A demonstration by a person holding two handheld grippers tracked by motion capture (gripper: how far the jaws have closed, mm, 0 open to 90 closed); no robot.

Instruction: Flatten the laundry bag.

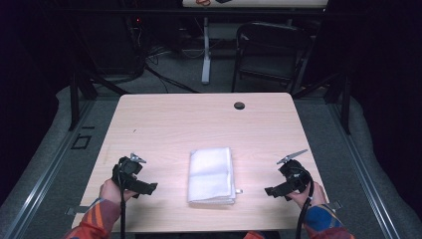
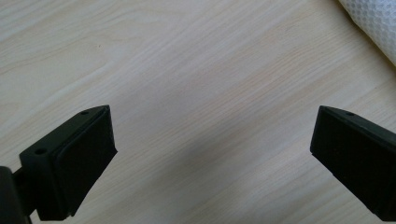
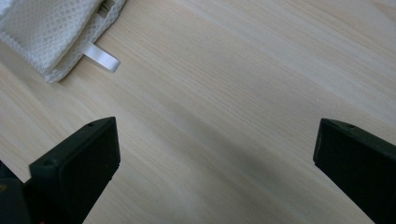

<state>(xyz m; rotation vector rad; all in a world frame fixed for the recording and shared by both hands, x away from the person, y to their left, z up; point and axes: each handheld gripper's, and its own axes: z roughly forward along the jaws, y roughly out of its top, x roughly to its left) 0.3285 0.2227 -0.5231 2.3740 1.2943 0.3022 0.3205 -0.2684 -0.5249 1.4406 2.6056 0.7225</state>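
A white folded towel (image 1: 211, 174) lies near the front middle of the light wooden table (image 1: 199, 124). Its edge shows in the top right corner of the left gripper view as white mesh cloth (image 2: 373, 21). In the right gripper view the towel's corner (image 3: 51, 32) sits at top left with a small white loop tag (image 3: 100, 58). My left gripper (image 1: 148, 188) rests left of the towel, jaws wide apart over bare wood (image 2: 212, 154). My right gripper (image 1: 271, 190) rests right of the towel, also open with nothing between its jaws (image 3: 217, 161).
A small dark round disc (image 1: 239, 105) sits near the table's far edge. Beyond the table stand a dark chair (image 1: 268, 50) and a white table leg (image 1: 206, 50) among cables on the floor. Dark frame posts flank both sides.
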